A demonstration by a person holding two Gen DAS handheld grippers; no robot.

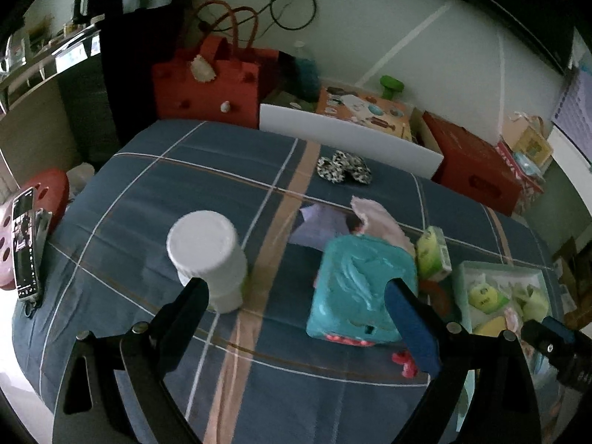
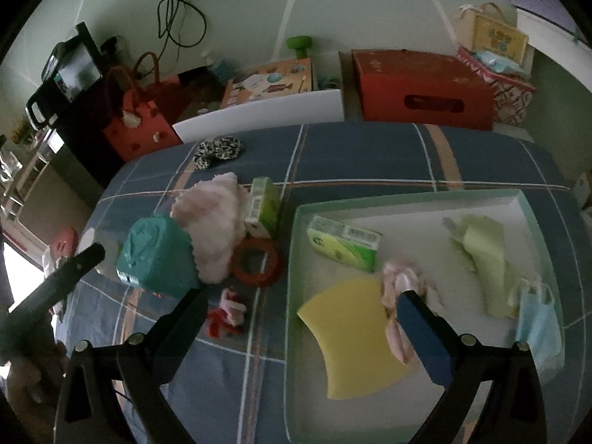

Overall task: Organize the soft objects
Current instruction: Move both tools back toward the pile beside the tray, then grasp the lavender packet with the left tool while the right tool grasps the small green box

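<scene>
Sorting is midway: both the left claw (image 1: pixel 296 309) and right claw (image 2: pixel 301 314) hang released. Next, the teal tissue pack (image 1: pixel 360 288) at the left claw's two o'clock needs grasping for the tray (image 2: pixel 407 199).

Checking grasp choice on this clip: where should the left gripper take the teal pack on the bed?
Across the teal pack's two long sides, coming from above. It lies flat on the bedspread directly ahead of the open left gripper, and its soft plastic should give under the fingers.
</scene>
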